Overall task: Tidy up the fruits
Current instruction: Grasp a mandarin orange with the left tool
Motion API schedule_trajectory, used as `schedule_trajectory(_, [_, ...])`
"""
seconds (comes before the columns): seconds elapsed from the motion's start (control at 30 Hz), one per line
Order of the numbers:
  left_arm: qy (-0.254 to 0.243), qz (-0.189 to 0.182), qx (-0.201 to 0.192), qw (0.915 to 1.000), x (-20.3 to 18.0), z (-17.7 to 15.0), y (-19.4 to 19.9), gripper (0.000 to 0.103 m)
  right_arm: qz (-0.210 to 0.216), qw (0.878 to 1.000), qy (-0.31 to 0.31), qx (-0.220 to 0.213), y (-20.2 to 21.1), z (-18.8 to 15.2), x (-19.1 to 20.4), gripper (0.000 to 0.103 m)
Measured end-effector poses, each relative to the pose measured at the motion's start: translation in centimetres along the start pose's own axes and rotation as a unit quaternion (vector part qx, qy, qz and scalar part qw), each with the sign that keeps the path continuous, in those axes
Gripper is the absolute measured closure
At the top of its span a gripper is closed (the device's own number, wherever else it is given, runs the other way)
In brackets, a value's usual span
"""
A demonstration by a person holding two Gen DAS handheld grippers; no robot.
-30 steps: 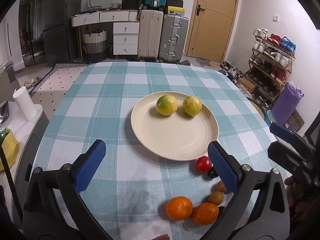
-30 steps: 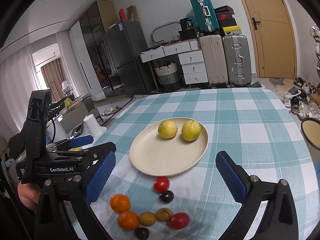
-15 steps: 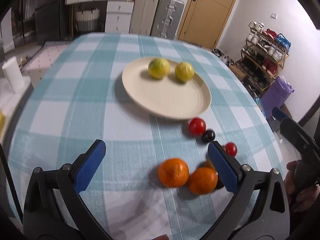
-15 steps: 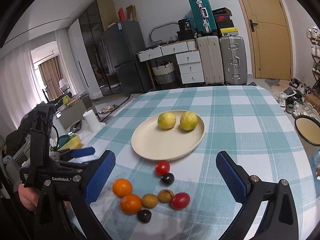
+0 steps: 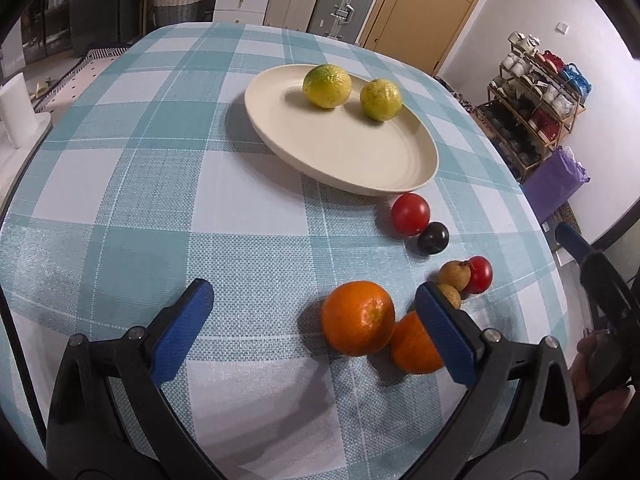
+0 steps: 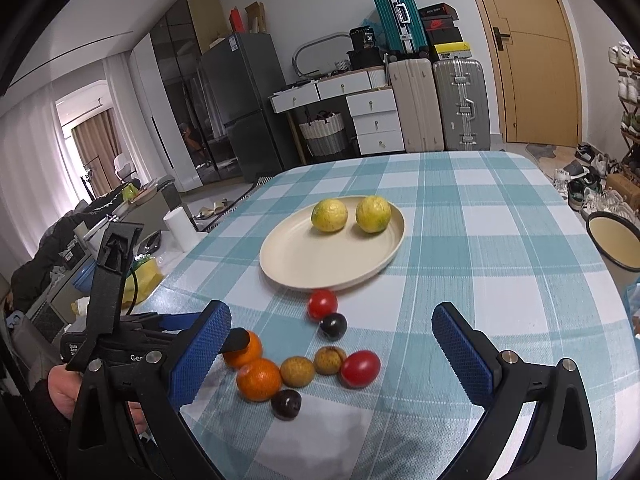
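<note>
Both hand-held grippers, left (image 5: 312, 316) and right (image 6: 332, 344), are hanging released over the worktop (image 5: 160, 200), gripping nothing. Two lemons (image 5: 327, 86) are sitting on the plate (image 5: 340, 152); oranges (image 5: 358, 318) and small fruits are lying just beside it.

your worktop (image 5: 140, 184) wears a woven, matt check cloth. the plate (image 5: 340, 160) looks smooth and matt. your left claw (image 5: 316, 320) has textured blue pads (image 5: 180, 332) on black plastic. tomatoes (image 5: 410, 214) shine glossy; the mandarin (image 5: 358, 318) has dimpled peel.
</note>
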State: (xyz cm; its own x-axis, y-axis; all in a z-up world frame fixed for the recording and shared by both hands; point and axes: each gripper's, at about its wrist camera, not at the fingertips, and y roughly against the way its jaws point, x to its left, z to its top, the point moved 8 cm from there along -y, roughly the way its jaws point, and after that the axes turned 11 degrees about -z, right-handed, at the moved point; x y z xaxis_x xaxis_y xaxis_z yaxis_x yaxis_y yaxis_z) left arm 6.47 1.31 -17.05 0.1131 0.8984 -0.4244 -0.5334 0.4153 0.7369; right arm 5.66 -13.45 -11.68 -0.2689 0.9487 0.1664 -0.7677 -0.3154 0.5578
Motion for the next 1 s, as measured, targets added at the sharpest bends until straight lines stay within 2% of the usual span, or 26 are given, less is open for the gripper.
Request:
schedule_trajectory(0.07, [0.004, -0.004, 0.000, 1.0000, 0.0, 0.0, 0.0, 0.007, 0.001, 1.000, -0.003, 0.006, -0.2, -0.4, 0.0, 0.000])
schedule_trajectory(0.3, [0.006, -0.039, 0.011, 0.9992, -0.5, -0.1, -0.4, 0.029, 0.004, 1.000, -0.001, 0.016, -0.3, -1.1, 0.3, 0.000])
schedule_trajectory(0.33, [0.004, -0.042, 0.013, 0.9990, -0.6, -0.2, -0.5, 0.029, 0.005, 1.000, 0.000, 0.017, -0.3, -1.2, 0.3, 0.000])
schedule_trajectory(0.37, [-0.002, -0.041, 0.012, 0.9991, -0.7, -0.2, -0.5, 0.040, 0.006, 1.000, 0.000, 0.017, -0.3, -1.2, 0.4, 0.000])
schedule_trajectory(0.4, [-0.006, -0.055, 0.015, 0.9984, -1.0, -0.2, -0.6, 0.051, 0.007, 1.000, 0.000, 0.018, -0.3, -1.2, 0.4, 0.000])
schedule_trajectory(0.5, [-0.007, -0.090, 0.023, 0.9957, -1.9, -0.4, -0.8, 0.070, 0.016, 1.000, 0.001, 0.018, -0.2, -1.4, 0.7, 0.000])
schedule_trajectory(0.63, [-0.019, -0.087, 0.025, 0.9957, -2.3, -0.3, -0.8, 0.070, 0.030, 0.999, 0.008, 0.024, -0.1, -1.7, 1.5, 0.000])
schedule_trajectory(1.0, [0.007, -0.095, 0.008, 0.9955, -0.4, 0.0, 1.1, 0.071, 0.073, 0.995, 0.035, 0.062, -0.8, -4.0, 5.0, 0.000])
